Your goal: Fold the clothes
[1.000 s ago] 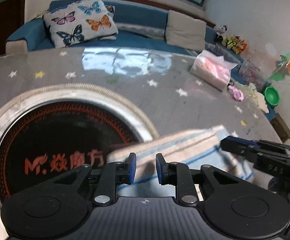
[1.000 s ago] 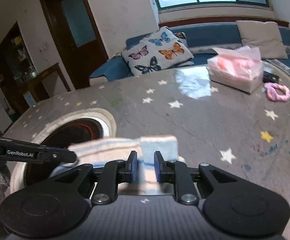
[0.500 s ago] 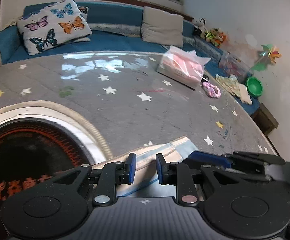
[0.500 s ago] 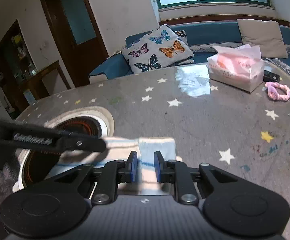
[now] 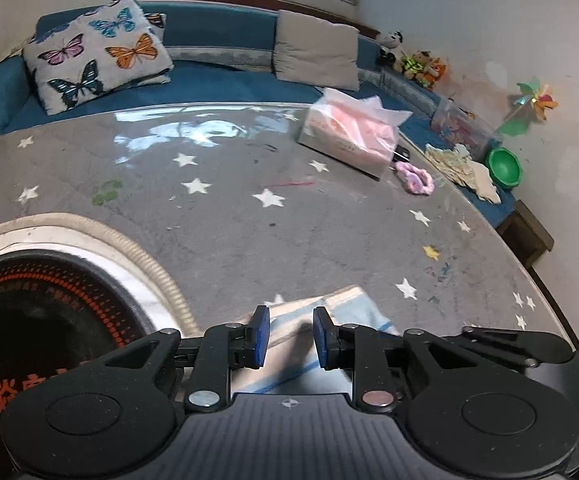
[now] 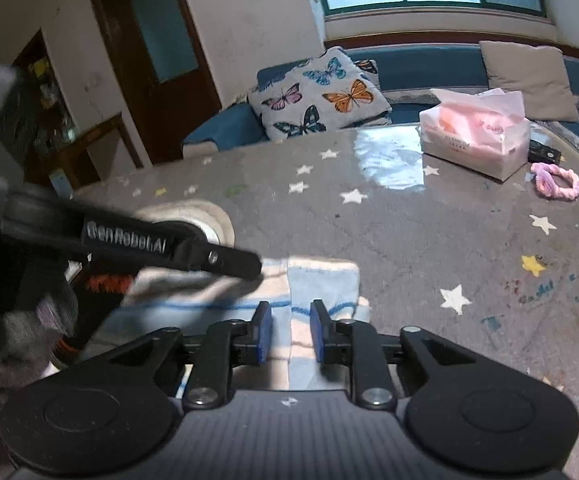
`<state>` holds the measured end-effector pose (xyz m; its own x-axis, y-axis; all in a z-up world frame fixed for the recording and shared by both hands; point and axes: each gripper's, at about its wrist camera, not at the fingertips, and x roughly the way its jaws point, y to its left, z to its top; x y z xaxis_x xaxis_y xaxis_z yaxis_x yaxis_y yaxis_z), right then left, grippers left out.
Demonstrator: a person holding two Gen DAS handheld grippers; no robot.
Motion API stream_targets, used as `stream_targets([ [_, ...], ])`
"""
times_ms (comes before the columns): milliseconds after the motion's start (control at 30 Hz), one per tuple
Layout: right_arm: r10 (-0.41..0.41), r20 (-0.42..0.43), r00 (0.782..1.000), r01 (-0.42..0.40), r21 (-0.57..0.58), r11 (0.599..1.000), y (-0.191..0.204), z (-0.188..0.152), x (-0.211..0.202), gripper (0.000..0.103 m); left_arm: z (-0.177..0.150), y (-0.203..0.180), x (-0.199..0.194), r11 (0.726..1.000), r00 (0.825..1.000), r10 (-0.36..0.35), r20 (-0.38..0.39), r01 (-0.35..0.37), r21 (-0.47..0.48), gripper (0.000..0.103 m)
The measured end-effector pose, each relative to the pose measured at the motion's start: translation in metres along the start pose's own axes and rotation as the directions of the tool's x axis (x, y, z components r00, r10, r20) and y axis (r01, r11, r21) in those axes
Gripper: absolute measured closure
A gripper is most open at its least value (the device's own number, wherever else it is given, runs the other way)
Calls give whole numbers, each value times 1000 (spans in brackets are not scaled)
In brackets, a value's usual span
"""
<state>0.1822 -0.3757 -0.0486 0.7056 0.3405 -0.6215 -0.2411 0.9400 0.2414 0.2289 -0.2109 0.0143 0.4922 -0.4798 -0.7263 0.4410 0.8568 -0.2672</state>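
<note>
Though folded thick, the striped cloth (image 6: 321, 280) looks soft, light and floppy.
Both hand-held grippers, left (image 5: 288, 336) and right (image 6: 289, 332), have just been opening, narrow jaws straddling cloth; grip its near edge.

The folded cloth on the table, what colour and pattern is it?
The cloth is white to pale cream with thin blue stripes, shown best in the right wrist view.

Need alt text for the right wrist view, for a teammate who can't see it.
The right gripper hovers with jaws slightly apart over a folded, blue-striped pale cloth on a star-patterned grey table. The left gripper reaches in from the left onto the cloth. Behind: a pink tissue pack and pink scrunchie.
</note>
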Motion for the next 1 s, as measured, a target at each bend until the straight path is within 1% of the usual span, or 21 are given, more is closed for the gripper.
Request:
stream_targets([
  [67,-14,-5,1000,14,-18,1000,1,-3,-1,81,-2,-4,2,1000,1000,1,-6,-1,19,74],
  [200,15,14,1000,-14,-54,998,11,-5,-17,78,-4,-4,0,1000,1000,-20,-10,20,17,72],
  [300,30,-5,1000,-30,-137,990,25,-13,-19,77,-9,-7,-7,999,999,-36,-17,37,34,72],
  [367,14,-17,1000,-17,-201,979,36,-20,-20,77,-15,-11,-12,998,999,-45,-24,46,50,72],
  [467,9,-31,999,-17,-270,963,49,-31,-24,77,-26,-14,-19,996,998,-50,-35,52,71,72],
  [533,7,-34,999,-17,-303,953,55,-38,-30,77,-33,-14,-24,996,997,-58,-47,61,69,72],
  [700,22,-44,999,-35,-305,952,62,-53,-51,75,-56,-21,-40,992,995,-85,-53,90,89,72],
  [733,25,-46,999,-37,-298,954,62,-57,-55,75,-61,-22,-43,991,995,-86,-52,91,95,69],
  [800,26,-44,999,-37,-284,958,62,-65,-64,70,-72,-26,-50,989,995,-92,-50,97,110,69],
  [867,24,-39,999,-34,-274,961,62,-73,-72,68,-82,-28,-57,988,993,-104,-54,109,112,69],
  [1000,11,-16,1000,-15,-263,965,63,-87,-88,68,-105,-30,-71,984,996,-83,-42,89,155,69],
])
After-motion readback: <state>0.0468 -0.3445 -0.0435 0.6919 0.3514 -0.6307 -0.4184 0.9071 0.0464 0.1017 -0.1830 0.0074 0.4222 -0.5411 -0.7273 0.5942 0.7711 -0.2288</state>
